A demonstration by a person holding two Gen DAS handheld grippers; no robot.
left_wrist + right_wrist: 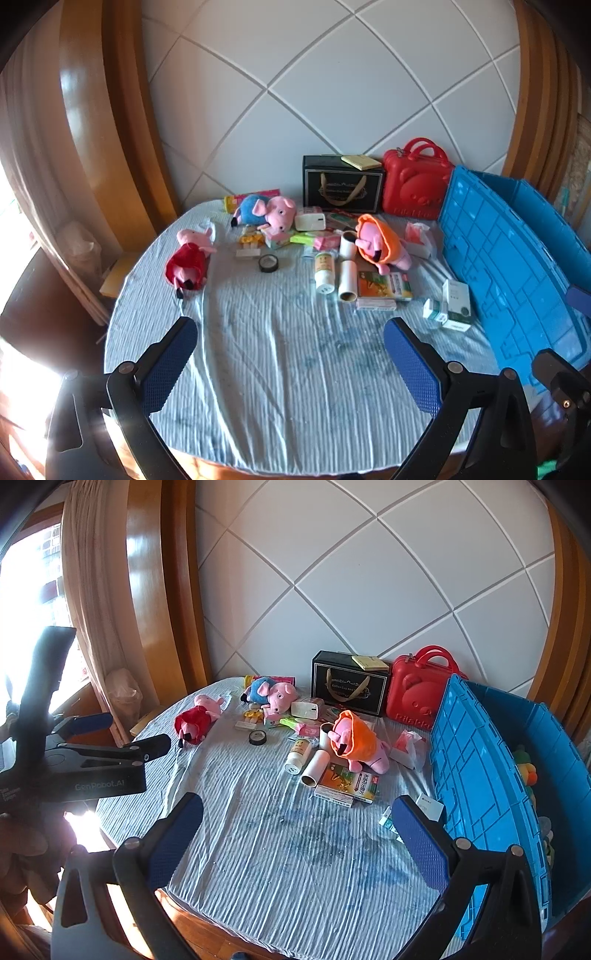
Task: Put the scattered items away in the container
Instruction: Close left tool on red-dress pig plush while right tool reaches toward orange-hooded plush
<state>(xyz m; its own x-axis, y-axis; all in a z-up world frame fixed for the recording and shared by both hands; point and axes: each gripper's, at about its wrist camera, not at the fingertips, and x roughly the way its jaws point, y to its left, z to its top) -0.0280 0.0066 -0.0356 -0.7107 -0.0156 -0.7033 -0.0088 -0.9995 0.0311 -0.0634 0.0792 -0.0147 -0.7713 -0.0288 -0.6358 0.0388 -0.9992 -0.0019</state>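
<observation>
A blue crate [498, 258] [480, 775] stands on the right of the cloth-covered table, with a few toys inside it. Scattered at the far middle are a pig plush in red [188, 258] [197, 718], one in blue [266, 212] [275, 692], one in orange [376, 242] [351, 742], a tape roll [268, 263] [257, 737], a white bottle [324, 271] [298, 755], paper rolls [347, 280], an orange-green box [384, 290] [349, 784] and small white boxes [452, 304]. My left gripper [290, 347] [129, 733] and right gripper [298, 819] hover open over bare cloth, short of the items, holding nothing.
A black gift box [341, 182] [349, 683] and a red bear case [413, 181] [421, 694] stand against the white panelled wall. A curtain and a wooden frame rise on the left. The rounded table edge [221, 926] runs just below my grippers.
</observation>
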